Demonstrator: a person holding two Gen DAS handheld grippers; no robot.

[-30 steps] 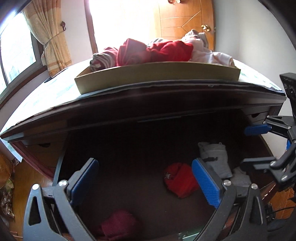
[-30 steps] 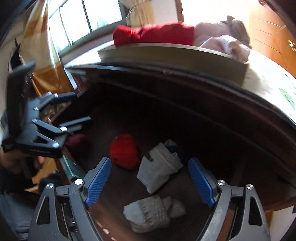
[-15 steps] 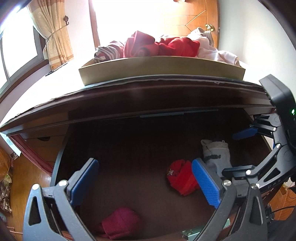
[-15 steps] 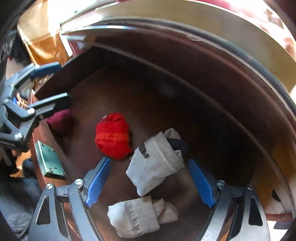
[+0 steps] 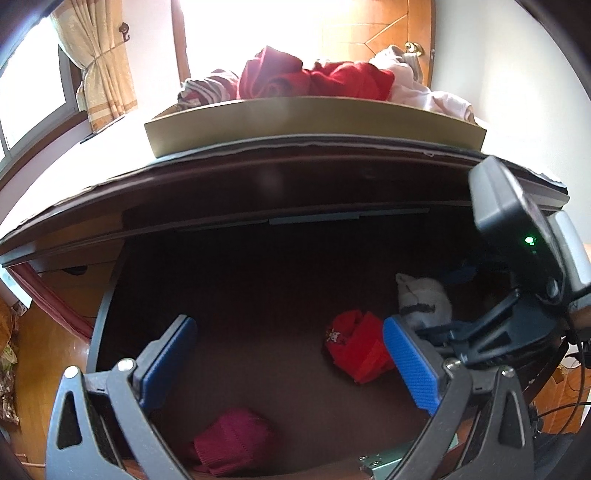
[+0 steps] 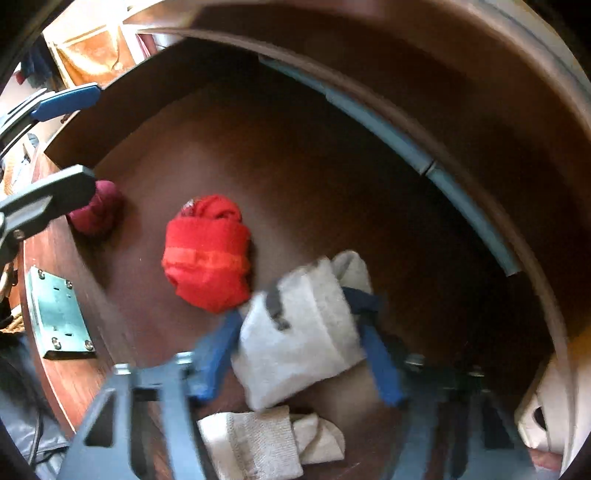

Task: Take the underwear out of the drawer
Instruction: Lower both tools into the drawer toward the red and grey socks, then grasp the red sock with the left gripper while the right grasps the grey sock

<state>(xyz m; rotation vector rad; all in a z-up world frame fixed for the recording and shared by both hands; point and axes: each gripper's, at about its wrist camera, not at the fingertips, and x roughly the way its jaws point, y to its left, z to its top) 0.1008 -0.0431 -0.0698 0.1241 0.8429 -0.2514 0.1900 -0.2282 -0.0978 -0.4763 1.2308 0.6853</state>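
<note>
The open dark wooden drawer (image 5: 258,295) holds rolled garments. In the right wrist view my right gripper (image 6: 299,350) is down inside it, its blue fingers (image 6: 218,354) on either side of a folded grey-white bundle (image 6: 299,332), close to it or touching; the image is blurred. A red roll (image 6: 207,254) lies left of it, a maroon roll (image 6: 96,214) further left, another grey-white bundle (image 6: 266,443) nearer me. My left gripper (image 5: 288,365) hovers open and empty over the drawer front, with the red roll (image 5: 354,347) and maroon roll (image 5: 229,443) below it.
A shallow cardboard tray (image 5: 314,122) piled with red and pale clothes (image 5: 314,79) sits on the dresser top above the drawer. A metal bracket (image 6: 59,314) is on the drawer's front edge. A window with a curtain (image 5: 99,62) is at left, a wooden door (image 5: 376,33) behind.
My right gripper has dropped into the drawer and its fingers have narrowed around the grey-white bundle. My left gripper has lifted slightly and stayed open.
</note>
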